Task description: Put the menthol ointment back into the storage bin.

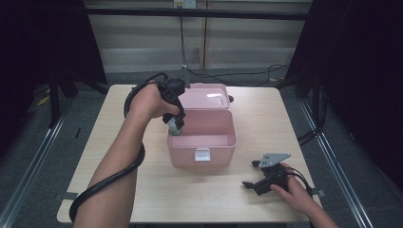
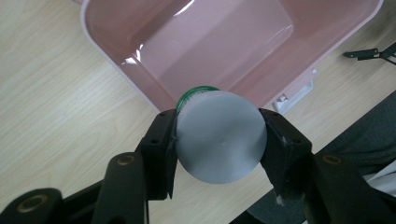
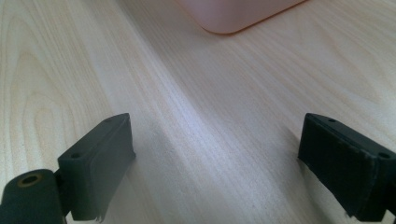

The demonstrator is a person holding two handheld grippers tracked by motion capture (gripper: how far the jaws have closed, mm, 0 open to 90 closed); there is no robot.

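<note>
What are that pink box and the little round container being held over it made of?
The pink box looks like glossy moulded plastic: smooth walls that catch light glints. The container, clamped in the left gripper, shows a matte grey base, probably plastic, with a green band behind; hard to say more.

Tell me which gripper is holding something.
The left gripper: its fingers clamp a bottle at the pink box's left rim. The right gripper rests open on the table.
</note>
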